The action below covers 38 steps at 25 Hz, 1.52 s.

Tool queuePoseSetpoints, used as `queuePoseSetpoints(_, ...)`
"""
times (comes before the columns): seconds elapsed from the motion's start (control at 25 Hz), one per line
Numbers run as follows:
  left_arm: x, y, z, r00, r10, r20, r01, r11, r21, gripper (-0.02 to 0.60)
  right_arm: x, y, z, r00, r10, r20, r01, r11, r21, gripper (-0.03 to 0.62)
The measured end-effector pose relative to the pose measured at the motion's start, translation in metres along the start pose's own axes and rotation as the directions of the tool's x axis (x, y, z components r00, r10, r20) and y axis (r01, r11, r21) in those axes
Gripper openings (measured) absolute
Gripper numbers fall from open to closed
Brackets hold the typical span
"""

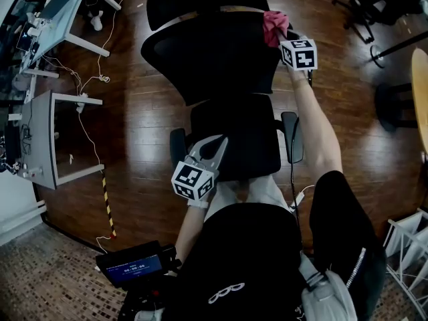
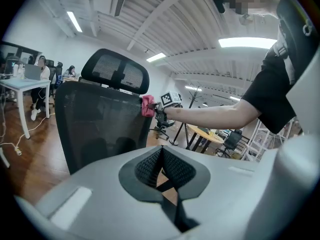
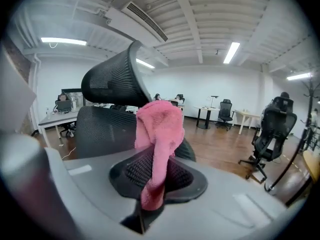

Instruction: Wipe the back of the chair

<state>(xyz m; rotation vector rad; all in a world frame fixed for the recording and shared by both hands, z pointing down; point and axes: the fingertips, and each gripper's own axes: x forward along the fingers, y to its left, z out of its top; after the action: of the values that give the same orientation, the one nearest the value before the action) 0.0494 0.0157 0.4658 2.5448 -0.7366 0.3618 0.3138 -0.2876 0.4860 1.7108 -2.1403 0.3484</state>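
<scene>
Careful, your right gripper [image 3: 157,171] is clamping the fluffy pink cloth [image 3: 159,121] at the black mesh chair back [image 1: 214,59] edge, risking slipping off; left gripper [image 2: 162,166] is idling closed.

Pink cloth [image 3: 157,129], black mesh chair back [image 1: 214,52], brown wood-plank floor [image 1: 144,105].

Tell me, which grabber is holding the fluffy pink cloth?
The right gripper: its jaws pinch the fluffy pink cloth at the top corner of the black mesh chair back. The left gripper is shut with nothing in it.
</scene>
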Motion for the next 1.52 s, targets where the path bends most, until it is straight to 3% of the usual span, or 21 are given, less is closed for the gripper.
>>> queuePoseSetpoints(0.2,0.009,-0.002,-0.004,1.000,-0.003,-0.007,0.003,1.000,0.003,-0.011,-0.016,-0.036,-0.021,0.996,-0.083,-0.021,0.084,0.996,0.034,0.043)
queuePoseSetpoints(0.36,0.007,-0.005,-0.002,1.000,-0.011,-0.006,0.011,1.000,-0.001,-0.011,-0.040,-0.067,-0.035,0.971,-0.229,-0.068,0.232,0.972,0.037,0.043)
queuePoseSetpoints(0.48,0.007,-0.006,-0.005,1.000,-0.014,-0.004,0.014,1.000,-0.009,-0.011,-0.047,-0.074,-0.048,0.958,-0.268,-0.104,0.272,0.962,0.026,0.043)
queuePoseSetpoints(0.72,0.002,0.000,-0.003,1.000,-0.010,0.007,0.010,1.000,-0.011,-0.011,-0.027,-0.046,-0.052,0.965,-0.220,-0.143,0.219,0.975,-0.020,0.041)
queuePoseSetpoints(1.52,-0.054,0.053,-0.019,0.992,0.100,0.077,-0.094,0.993,-0.076,-0.011,0.071,0.136,-0.022,0.992,-0.015,-0.126,-0.010,0.981,-0.194,0.043)
